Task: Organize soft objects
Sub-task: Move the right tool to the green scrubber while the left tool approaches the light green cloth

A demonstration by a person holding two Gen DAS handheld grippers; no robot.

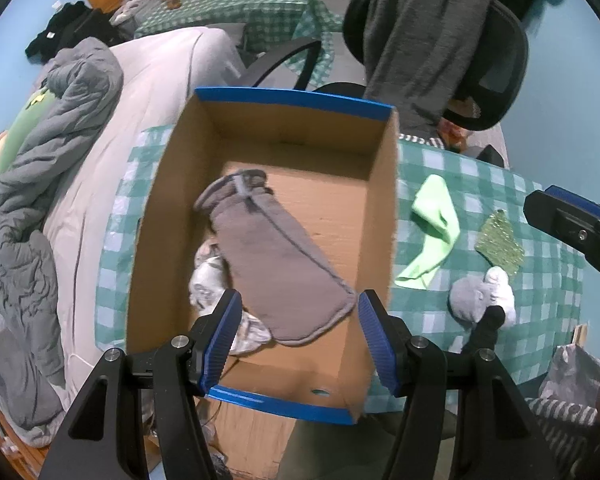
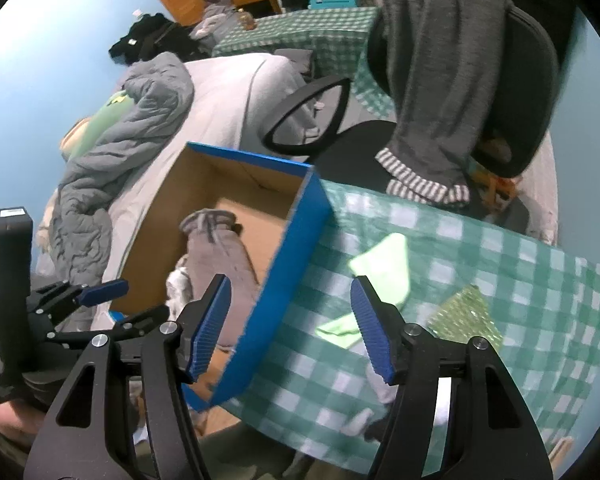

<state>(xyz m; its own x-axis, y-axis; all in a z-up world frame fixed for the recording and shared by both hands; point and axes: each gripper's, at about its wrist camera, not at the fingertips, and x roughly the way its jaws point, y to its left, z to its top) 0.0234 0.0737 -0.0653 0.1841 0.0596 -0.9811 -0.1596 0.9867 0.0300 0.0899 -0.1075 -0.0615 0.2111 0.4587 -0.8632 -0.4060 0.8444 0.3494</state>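
A cardboard box [image 1: 382, 216] with blue rims sits on the green checked table [image 1: 540, 292]. Inside lie a grey cloth mitt [image 1: 276, 264] and a white patterned cloth [image 1: 208, 284]. My left gripper [image 1: 298, 336] is open and empty, above the box's near end. On the table to the right lie a light green cloth [image 1: 432, 232], a green scrubby pad [image 1: 500, 246] and a grey-white-black sock bundle [image 1: 480, 300]. My right gripper [image 2: 290, 324] is open and empty, over the box's blue right wall [image 2: 284, 280]; the green cloth [image 2: 384, 264] and pad [image 2: 466, 316] lie ahead of it.
A black office chair [image 1: 492, 64] draped with a grey garment [image 1: 424, 32] stands behind the table. A bed with a grey quilt [image 1: 40, 184] lies to the left. A second checked table [image 1: 256, 12] stands at the back. The right gripper's body [image 1: 572, 232] shows in the left wrist view.
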